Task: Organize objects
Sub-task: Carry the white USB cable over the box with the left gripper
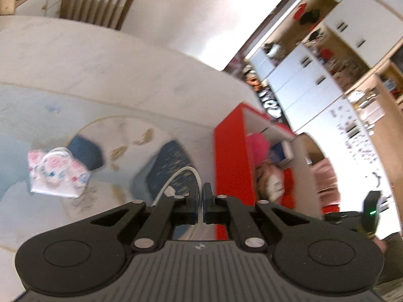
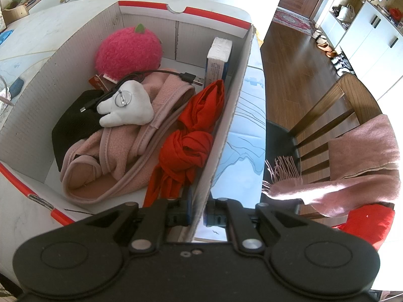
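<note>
My left gripper (image 1: 201, 191) is shut on a thin white handle strap (image 1: 187, 170) of a dark blue pouch (image 1: 168, 170), held just left of the red-and-white box (image 1: 230, 161). My right gripper (image 2: 199, 207) is shut on the box's right wall (image 2: 226, 125). The box holds a pink plush ball (image 2: 128, 50), a white tooth plush (image 2: 127, 107), a black cable (image 2: 141, 75), pink cloth (image 2: 121, 156), red cloth (image 2: 191, 138), a black cloth (image 2: 73, 123) and a blue-white carton (image 2: 217, 58).
On the table (image 1: 100, 60) lie a floral pouch (image 1: 56, 173) and a dark blue item (image 1: 87, 151). A wooden chair (image 1: 97, 5) stands behind it. Another chair (image 2: 325, 115) with a pink scarf (image 2: 352, 166) stands right of the box. White cabinets (image 1: 304, 85) are at right.
</note>
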`<state>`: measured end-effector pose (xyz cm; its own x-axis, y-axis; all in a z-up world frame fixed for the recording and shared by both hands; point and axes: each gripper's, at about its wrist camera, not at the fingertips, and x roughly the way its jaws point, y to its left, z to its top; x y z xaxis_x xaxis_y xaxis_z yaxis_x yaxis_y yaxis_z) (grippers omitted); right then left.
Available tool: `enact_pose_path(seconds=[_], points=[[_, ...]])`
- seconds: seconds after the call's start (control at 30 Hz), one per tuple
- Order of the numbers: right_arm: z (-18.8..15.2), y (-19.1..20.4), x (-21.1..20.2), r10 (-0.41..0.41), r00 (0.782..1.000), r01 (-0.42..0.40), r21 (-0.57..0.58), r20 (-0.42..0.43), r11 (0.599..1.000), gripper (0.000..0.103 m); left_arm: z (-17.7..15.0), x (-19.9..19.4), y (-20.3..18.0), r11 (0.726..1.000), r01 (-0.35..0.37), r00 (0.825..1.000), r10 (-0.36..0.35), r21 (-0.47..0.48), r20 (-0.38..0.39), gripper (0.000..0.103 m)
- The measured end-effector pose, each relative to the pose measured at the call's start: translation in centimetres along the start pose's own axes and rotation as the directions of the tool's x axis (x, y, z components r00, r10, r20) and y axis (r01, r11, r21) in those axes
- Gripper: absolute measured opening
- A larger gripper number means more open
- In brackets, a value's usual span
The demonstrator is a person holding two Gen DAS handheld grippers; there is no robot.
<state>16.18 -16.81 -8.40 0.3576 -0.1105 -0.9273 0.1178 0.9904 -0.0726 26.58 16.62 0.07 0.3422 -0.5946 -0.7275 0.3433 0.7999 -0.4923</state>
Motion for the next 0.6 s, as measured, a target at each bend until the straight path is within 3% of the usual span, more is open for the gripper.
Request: enact_pose_path(seconds=[0.33, 0.6], points=[[0.0, 0.0, -0.1, 0.000, 1.000, 0.000, -0.001, 0.000, 1.000, 0.007, 4.3, -1.6, -8.2, 0.977, 0.103, 0.992, -0.114, 0.185, 0.053, 0.002], [0.0, 0.0, -0.1, 0.000, 1.000, 0.000, 0.000, 0.002, 1.000, 0.007, 7.3, -1.5, -16.4, 0.908, 0.176, 0.976, -0.212, 0.379, 0.054, 0.002]])
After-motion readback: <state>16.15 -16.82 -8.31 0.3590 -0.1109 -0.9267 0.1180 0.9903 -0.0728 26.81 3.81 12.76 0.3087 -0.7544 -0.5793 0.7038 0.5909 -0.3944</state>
